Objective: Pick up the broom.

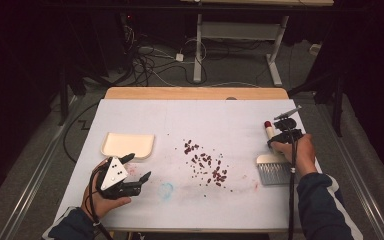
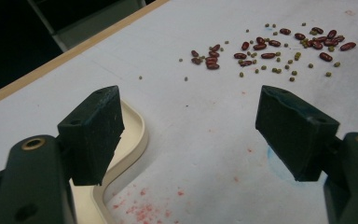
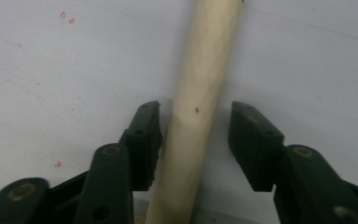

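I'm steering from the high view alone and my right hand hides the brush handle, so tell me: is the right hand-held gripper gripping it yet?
Observer: Not quite. In the right gripper view, the right hand-held gripper straddles the cream brush handle. One pad is right at it, and the other shows a gap.
Operator: And the left one, is it holding anything?
Observer: No. The left hand-held gripper stands open with nothing between its jaws, one jaw above the rim of the cream tray.
Operator: Is the spill all red beans?
Observer: No, small green beans lie scattered among the red beans.
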A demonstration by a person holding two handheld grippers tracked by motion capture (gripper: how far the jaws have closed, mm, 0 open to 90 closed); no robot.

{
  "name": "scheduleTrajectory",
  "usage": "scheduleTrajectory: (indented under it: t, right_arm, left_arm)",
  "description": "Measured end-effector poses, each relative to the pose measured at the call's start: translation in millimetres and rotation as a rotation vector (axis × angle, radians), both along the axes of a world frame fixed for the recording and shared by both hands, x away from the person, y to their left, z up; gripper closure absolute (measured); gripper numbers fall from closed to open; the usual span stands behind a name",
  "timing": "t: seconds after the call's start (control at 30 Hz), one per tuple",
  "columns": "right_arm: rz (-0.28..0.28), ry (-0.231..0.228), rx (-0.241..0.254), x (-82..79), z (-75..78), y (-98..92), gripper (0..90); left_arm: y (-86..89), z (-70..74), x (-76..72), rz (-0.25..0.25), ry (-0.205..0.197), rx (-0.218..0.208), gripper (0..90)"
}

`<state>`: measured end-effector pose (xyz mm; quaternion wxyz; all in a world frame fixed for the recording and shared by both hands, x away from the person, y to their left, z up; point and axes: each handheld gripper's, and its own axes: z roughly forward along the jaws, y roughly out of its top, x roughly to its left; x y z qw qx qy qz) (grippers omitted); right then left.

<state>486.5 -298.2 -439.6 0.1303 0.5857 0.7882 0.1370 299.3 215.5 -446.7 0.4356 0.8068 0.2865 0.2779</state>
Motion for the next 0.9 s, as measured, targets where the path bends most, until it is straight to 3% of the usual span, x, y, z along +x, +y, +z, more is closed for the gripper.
scheduleTrajectory:
  t: [0.07,0.2,0.5,0.63,0.9]
  right_arm:
    - [0.012,0.007,-0.005,3.0,0.7,2.3,64.3]
    - [0.021,0.025,-0.018,6.9,1.4,4.7,65.8]
    - [0.010,-0.048,0.062,-2.1,-1.3,0.2,70.7]
    - [0.017,-0.131,0.078,-11.8,1.3,0.3,70.8]
    - [0.037,-0.346,0.216,-45.3,24.6,-6.6,70.9]
  left_arm:
    - [0.4,-0.5,-0.1,0.001,0.003,-0.001,22.3]
    - [2.0,-1.0,-0.4,0.005,0.006,0.000,22.3]
    - [-0.4,-2.3,-1.5,-0.007,0.017,0.014,22.0]
    - [2.1,-2.4,-4.3,0.001,0.023,0.012,22.0]
    - [10.2,-1.0,-8.5,0.034,0.015,0.001,21.9]
